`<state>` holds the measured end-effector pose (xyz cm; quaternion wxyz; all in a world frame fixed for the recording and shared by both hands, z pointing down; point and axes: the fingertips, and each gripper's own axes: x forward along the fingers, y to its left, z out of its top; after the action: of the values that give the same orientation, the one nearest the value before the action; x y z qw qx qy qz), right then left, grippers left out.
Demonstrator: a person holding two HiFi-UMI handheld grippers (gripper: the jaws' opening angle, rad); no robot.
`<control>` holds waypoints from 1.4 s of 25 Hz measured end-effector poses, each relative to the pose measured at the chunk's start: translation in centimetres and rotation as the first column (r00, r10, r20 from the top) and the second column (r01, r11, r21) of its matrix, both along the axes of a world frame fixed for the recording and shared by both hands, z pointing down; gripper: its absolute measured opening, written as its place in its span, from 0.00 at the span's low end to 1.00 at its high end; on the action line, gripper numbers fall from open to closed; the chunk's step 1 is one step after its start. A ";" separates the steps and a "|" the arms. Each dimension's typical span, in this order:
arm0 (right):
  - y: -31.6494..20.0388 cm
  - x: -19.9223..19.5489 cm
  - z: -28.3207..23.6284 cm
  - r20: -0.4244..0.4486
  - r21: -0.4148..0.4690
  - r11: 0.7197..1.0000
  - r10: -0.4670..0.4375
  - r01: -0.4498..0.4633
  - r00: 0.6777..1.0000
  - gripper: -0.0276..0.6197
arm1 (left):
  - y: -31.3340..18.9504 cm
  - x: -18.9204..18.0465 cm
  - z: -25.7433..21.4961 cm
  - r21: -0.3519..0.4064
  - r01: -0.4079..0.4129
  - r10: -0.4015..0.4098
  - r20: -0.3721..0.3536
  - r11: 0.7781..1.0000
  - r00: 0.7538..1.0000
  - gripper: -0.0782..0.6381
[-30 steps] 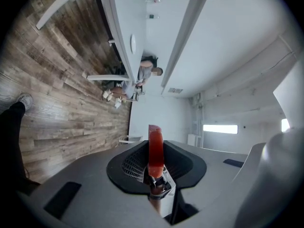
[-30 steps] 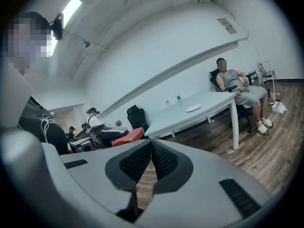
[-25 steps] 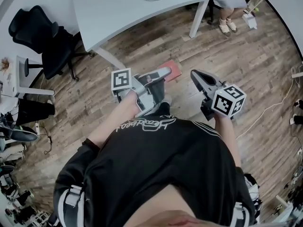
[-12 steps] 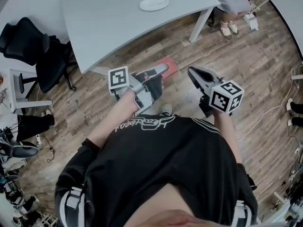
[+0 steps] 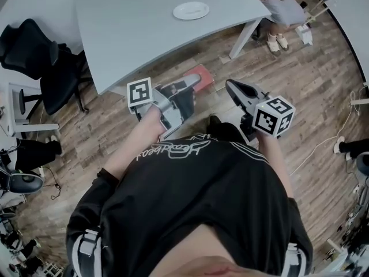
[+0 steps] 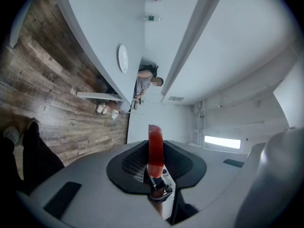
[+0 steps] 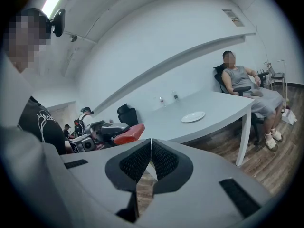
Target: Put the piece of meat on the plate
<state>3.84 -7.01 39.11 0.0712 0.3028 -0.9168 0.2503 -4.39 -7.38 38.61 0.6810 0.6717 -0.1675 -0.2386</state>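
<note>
A person in a black shirt stands on a wood floor, seen from above, with a gripper in each hand. The left gripper is clamped on the meat, a flat red slab. Its jaws are partly closed, pressing the slab's two faces, and the far end sticks out past the tips. The meat is held in the air over the floor, just short of the near edge of a grey table. The white plate sits empty toward the table's far side, well apart from the meat. The right gripper is beside the left, with its jaws together and nothing between them. A black chair stands left of the table. Another person sits at the table's far end.
</note>
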 end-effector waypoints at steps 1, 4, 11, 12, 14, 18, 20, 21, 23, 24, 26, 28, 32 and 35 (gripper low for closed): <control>-0.2 -0.1 -0.1 -0.001 0.002 1.000 -0.007 0.007 1.000 0.06 | -0.1 -0.1 0.0 -0.002 0.007 -0.008 -0.001 1.000 1.000 0.24; -1.3 -0.4 -0.1 0.006 0.005 1.000 -0.027 0.027 1.000 0.06 | -0.8 -0.6 0.0 -0.004 0.033 -0.033 0.001 0.999 0.999 0.24; -5.4 -1.8 -0.2 0.041 0.003 0.996 -0.085 0.085 0.996 0.06 | -4.1 -1.9 0.0 -0.011 0.096 -0.096 0.017 0.995 0.995 0.24; -6.2 -1.9 -0.3 0.042 0.003 0.996 -0.091 0.091 0.995 0.06 | -4.8 -2.0 -0.1 -0.011 0.102 -0.102 0.019 0.995 0.995 0.24; -7.8 -2.1 -0.2 0.044 0.000 0.995 -0.102 0.102 0.994 0.06 | -6.2 -2.0 -0.1 -0.012 0.113 -0.113 0.022 0.994 0.993 0.24; -11.6 -2.4 0.2 0.038 -0.015 0.992 -0.121 0.122 0.992 0.06 | -9.4 -2.4 0.5 -0.026 0.140 -0.139 0.025 0.990 0.990 0.24; -13.6 -2.4 0.2 0.044 -0.021 0.991 -0.128 0.129 0.991 0.06 | -11.2 -2.3 0.9 -0.042 0.150 -0.148 0.027 0.988 0.989 0.24; -14.7 -2.4 0.2 0.046 -0.023 0.991 -0.132 0.133 0.990 0.06 | -12.1 -2.3 1.1 -0.048 0.153 -0.152 0.027 0.987 0.988 0.24; -16.6 -2.4 0.5 0.043 -0.027 0.990 -0.137 0.139 0.990 0.06 | -13.9 -2.3 1.3 -0.057 0.160 -0.159 0.024 0.985 0.987 0.24; -17.6 -2.5 0.7 0.039 -0.032 0.989 -0.140 0.142 0.989 0.06 | -14.8 -2.4 1.4 -0.060 0.166 -0.165 0.023 0.984 0.986 0.24; -19.5 -2.7 1.3 0.029 -0.043 0.987 -0.151 0.152 0.988 0.06 | -16.8 -2.8 1.8 -0.068 0.182 -0.181 0.028 0.981 0.983 0.24; -21.3 -2.8 2.0 0.016 -0.057 0.984 -0.170 0.170 0.985 0.06 | -18.7 -3.0 2.4 -0.079 0.197 -0.195 0.035 0.977 0.980 0.24; -24.7 -3.2 2.8 0.013 -0.075 0.975 -0.209 0.209 0.978 0.06 | -22.2 -3.0 3.4 -0.098 0.223 -0.219 0.045 0.970 0.975 0.24; -27.4 -3.2 3.0 0.011 -0.074 0.970 -0.230 0.230 0.973 0.06 | -24.5 -2.9 3.9 -0.105 0.244 -0.237 0.069 0.964 0.969 0.24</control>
<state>0.62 -34.37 42.08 0.1101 0.1914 -0.9359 0.2746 -7.27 -31.88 42.47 0.6789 0.6134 -0.2799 -0.2908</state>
